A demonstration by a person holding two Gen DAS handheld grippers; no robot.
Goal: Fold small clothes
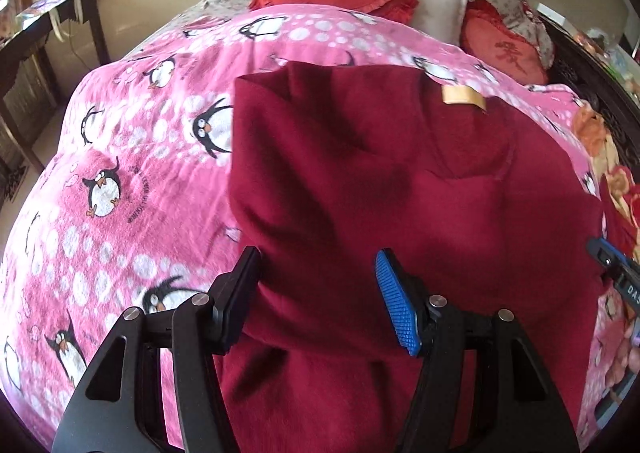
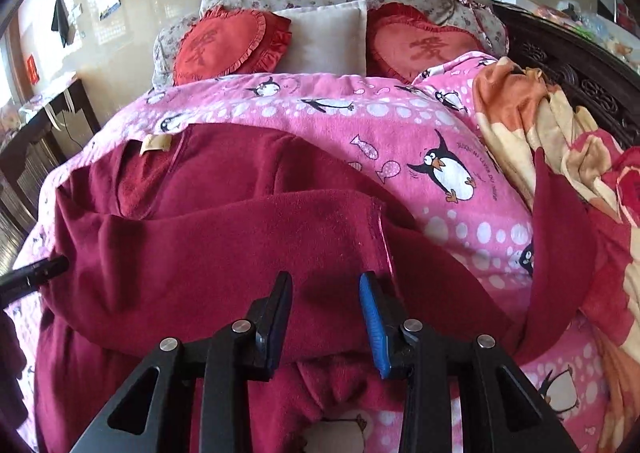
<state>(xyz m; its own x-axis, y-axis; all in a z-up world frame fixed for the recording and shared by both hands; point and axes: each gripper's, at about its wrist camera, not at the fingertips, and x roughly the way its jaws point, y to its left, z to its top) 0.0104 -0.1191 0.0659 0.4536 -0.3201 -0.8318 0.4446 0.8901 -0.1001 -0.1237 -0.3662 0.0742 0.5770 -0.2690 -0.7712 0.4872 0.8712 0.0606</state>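
Note:
A dark red fleece top (image 1: 400,181) lies spread on a pink penguin blanket (image 1: 120,157), its tan neck label (image 1: 464,97) at the far end. My left gripper (image 1: 320,293) hovers open over the top's near left edge, fingers wide apart and pressing nothing. In the right wrist view one sleeve (image 2: 240,237) lies folded across the body of the top (image 2: 168,173), and another part of the garment (image 2: 560,237) trails up at the right. My right gripper (image 2: 326,317) stands open just above the folded sleeve with a clear gap between its pads. The label (image 2: 156,143) shows at the far left.
Two red heart cushions (image 2: 228,45) and a white pillow (image 2: 328,39) lean on a floral bolster at the head of the bed. A crumpled orange floral blanket (image 2: 532,113) and a dark carved bed frame (image 2: 580,73) are on the right. A dark table (image 1: 48,25) stands at the left.

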